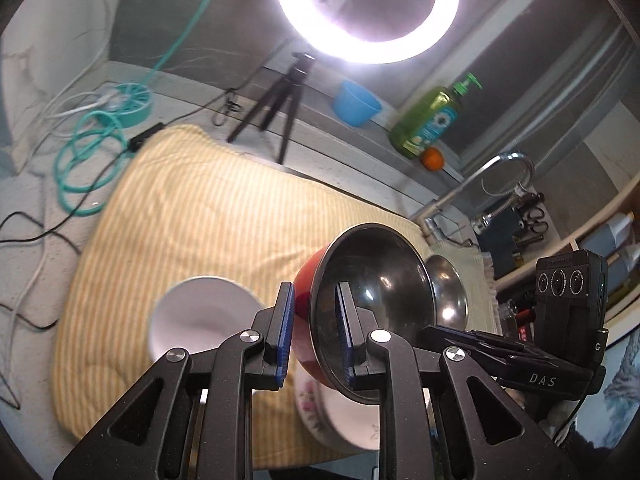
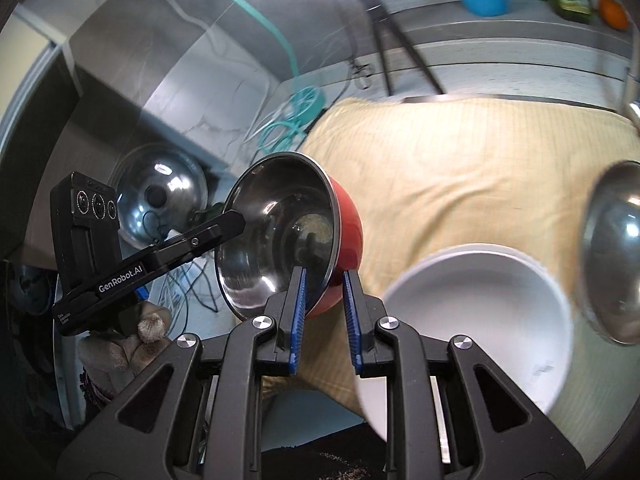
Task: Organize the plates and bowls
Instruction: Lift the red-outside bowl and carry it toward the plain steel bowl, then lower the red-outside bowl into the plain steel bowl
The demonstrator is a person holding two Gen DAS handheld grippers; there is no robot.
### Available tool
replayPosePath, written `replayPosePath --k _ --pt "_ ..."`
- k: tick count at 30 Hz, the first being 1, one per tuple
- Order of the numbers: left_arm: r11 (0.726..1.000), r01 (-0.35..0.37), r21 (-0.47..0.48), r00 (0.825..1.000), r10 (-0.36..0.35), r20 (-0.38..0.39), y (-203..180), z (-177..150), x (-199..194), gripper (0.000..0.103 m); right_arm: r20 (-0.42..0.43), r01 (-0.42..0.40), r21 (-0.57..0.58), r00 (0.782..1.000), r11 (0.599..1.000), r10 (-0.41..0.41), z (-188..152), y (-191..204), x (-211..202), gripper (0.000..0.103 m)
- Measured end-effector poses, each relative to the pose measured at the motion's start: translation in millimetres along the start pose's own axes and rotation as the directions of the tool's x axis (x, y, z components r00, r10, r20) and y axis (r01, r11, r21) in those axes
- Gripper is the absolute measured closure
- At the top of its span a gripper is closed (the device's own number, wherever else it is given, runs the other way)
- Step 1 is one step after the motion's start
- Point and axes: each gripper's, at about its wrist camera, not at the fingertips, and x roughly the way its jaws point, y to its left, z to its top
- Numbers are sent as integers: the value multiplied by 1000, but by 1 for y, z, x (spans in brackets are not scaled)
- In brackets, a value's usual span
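Each gripper holds a red bowl with a steel inside by its rim, tilted on edge above the yellow striped cloth. My left gripper (image 1: 316, 312) is shut on its red bowl (image 1: 372, 304), one finger inside, one outside. My right gripper (image 2: 324, 296) is shut the same way on its red bowl (image 2: 280, 236). A white bowl (image 1: 204, 320) sits on the cloth, also in the right wrist view (image 2: 472, 320). A flowered bowl (image 1: 332, 416) lies under the left bowl. A steel bowl (image 1: 448, 292) lies behind, and shows at the right edge of the right wrist view (image 2: 616, 256).
The yellow cloth (image 1: 192, 216) covers the counter. At the back stand a ring light on a tripod (image 1: 280, 108), a blue cup (image 1: 356, 104), a green soap bottle (image 1: 428, 120), an orange (image 1: 432, 158) and a faucet (image 1: 480, 176). Teal hose (image 1: 88, 160) and cables lie left. A steel lid (image 2: 164, 196) sits left.
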Motion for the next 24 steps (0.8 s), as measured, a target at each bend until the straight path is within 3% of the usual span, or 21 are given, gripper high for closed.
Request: replayPosePath --k 11,24 --pt "993 86 86 995 -81 -65 -75 1 55 85 72 80 92 994 993 -87 -6 -71 -65 84" --pt "980 130 151 980 -104 -168 -141 4 131 85 105 139 207 981 968 -163 -9 -153 -111 84"
